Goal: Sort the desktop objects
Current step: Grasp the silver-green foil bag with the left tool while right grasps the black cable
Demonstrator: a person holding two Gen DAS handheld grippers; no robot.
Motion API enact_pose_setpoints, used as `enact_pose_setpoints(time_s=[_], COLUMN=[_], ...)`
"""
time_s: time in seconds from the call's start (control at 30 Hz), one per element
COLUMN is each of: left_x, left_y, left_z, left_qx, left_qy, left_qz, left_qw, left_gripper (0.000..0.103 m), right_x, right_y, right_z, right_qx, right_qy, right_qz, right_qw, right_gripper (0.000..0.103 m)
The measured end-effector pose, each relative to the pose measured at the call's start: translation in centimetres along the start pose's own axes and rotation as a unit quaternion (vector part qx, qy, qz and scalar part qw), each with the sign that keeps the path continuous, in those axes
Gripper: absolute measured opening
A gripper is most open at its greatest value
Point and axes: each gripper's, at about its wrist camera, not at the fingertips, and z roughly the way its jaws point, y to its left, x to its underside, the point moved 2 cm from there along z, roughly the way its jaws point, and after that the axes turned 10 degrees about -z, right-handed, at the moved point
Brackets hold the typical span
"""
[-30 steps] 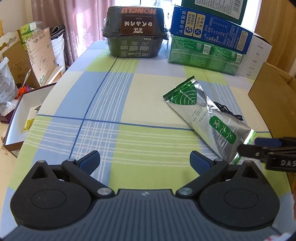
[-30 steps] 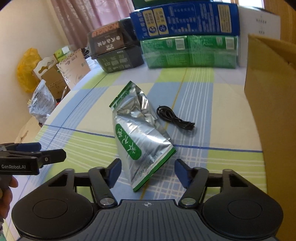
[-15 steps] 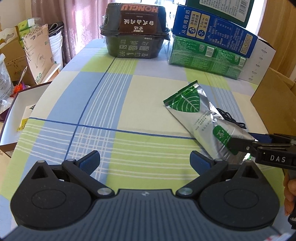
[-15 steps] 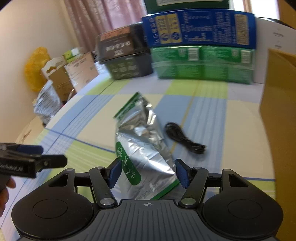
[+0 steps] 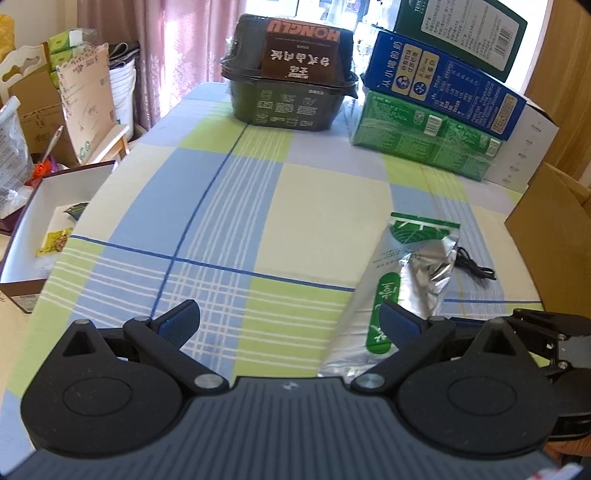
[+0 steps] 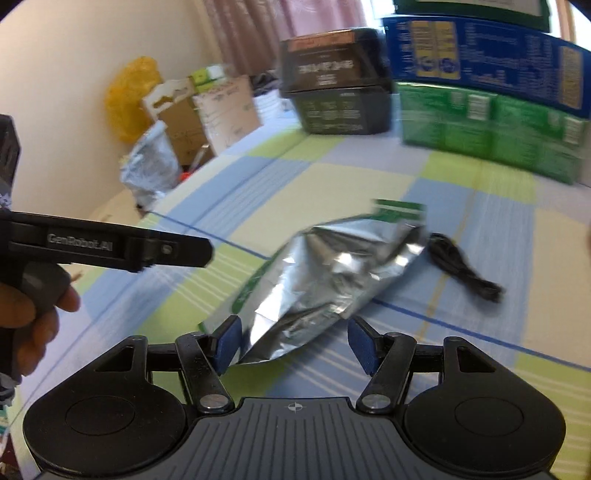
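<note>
With its blue-padded jaws standing apart and gripping nothing, the right gripper [image 6: 293, 345] straddles the near end of a crinkled silver foil pouch with green leaf print [image 6: 325, 273]; a sound pick likely means closing squarely across that bottom seam, not the slack crumpled middle. Just beyond the pouch lies a coiled black cable [image 6: 463, 271], while the left gripper [image 5: 291, 328], open and empty, hovers beside the pouch's left.

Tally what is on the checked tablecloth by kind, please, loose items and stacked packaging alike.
Foil pouch: 1
Black cable: 1
Dark food tubs: 2, stacked
Cartons (dark green, blue, green, white): 4
Brown cardboard box: 1
Total: 9
</note>
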Motion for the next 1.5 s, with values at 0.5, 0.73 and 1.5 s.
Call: enact_pose_setpoints(time_s=[0.5,0.73,1.5], left_x=[-0.1,0.7,0.6], left_y=[-5.7,-8.6,-8.8], left_z=[2.2,5.2,8.2], left_qx=[0.051,0.047,0.007], left_qy=[0.015,0.054,0.068], left_qz=[0.064,0.098,0.118], left_qw=[0.9965,0.9926,0.9907], left_gripper=[0.101,0.101,0.066], right_x=[0.4,0.1,-0.4], right_y=[-7.5,-8.3,-9.2], right_z=[-3.2,-3.1,-1.0], right_qx=[0.134,0.142,0.148], right_qy=[-0.034,-0.048,-0.027], right_qz=[0.099,0.105,0.070], right_qw=[0.985,0.983,0.986], right_gripper=[0.067,0.066,0.066])
